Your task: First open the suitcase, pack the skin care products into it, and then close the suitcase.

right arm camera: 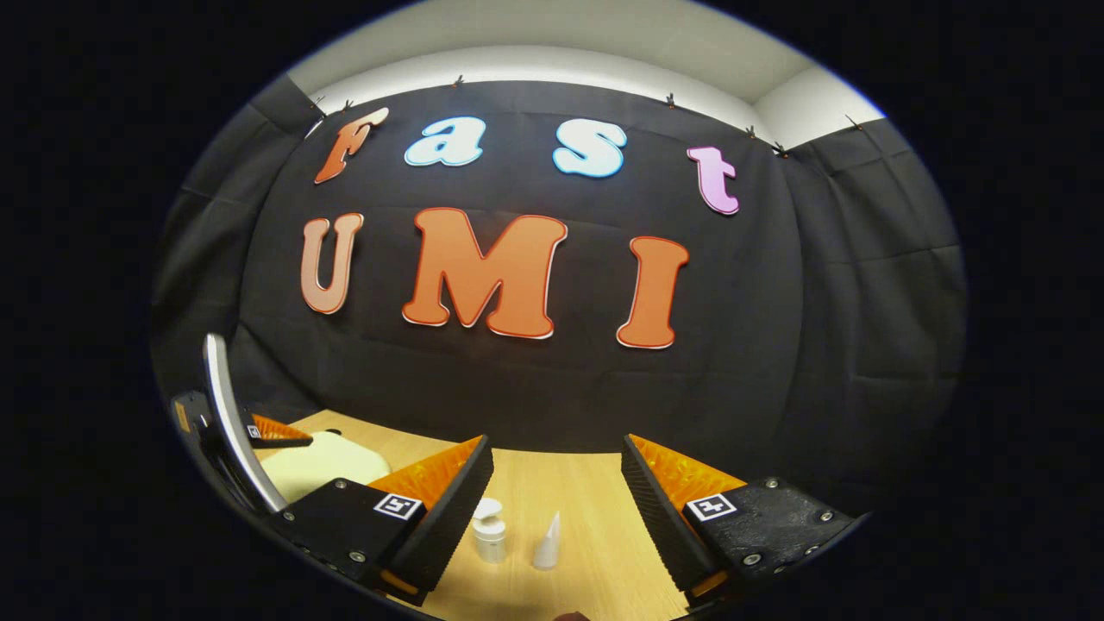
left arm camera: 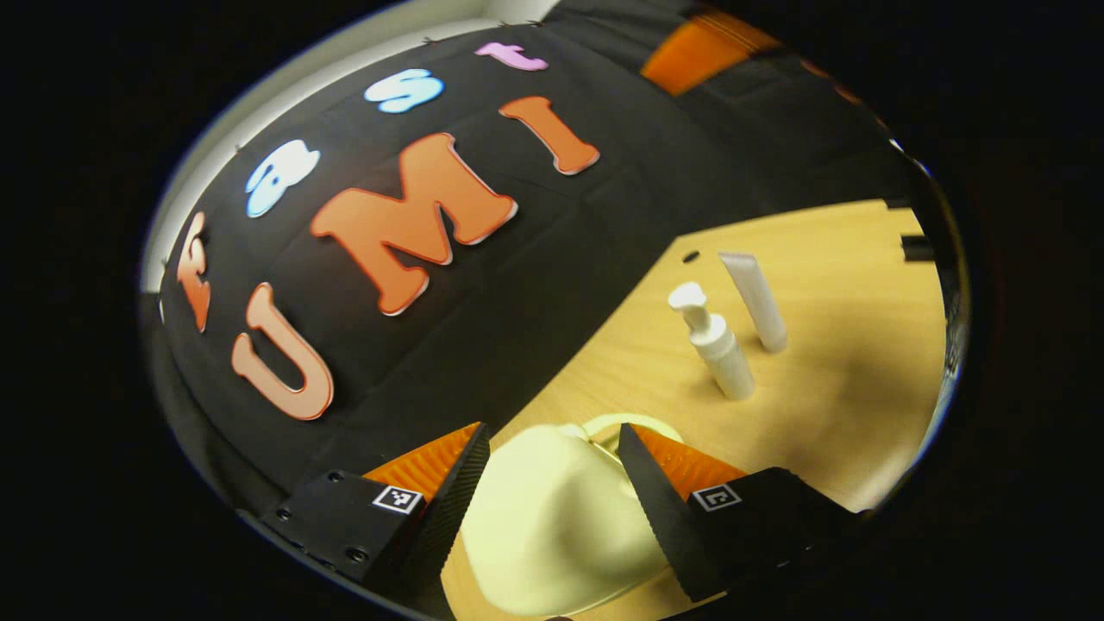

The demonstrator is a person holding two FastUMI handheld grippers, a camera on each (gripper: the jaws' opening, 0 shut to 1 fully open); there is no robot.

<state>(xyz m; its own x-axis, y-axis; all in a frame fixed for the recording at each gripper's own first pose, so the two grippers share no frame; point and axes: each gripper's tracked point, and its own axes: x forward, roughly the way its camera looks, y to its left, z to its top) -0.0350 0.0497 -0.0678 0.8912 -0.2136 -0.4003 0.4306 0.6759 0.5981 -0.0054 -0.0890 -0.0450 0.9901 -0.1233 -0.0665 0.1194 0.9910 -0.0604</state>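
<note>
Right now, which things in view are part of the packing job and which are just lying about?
Part of the job:
cream suitcase, between the open left tongs
white pump bottle
white tube
right tongs, open, above both products

Lying about:
small dark spot on the wooden table

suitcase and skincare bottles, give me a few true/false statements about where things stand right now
1. The cream suitcase lies between the left gripper's open fingers. True.
2. The pump bottle is already packed inside the suitcase. False: it stands on the wooden table.
3. The white tube stands beside the pump bottle. True.
4. The right gripper is shut on the tube. False: its fingers are wide apart, holding nothing.
5. Both products lie flat on the table. False: both stand upright.
</note>
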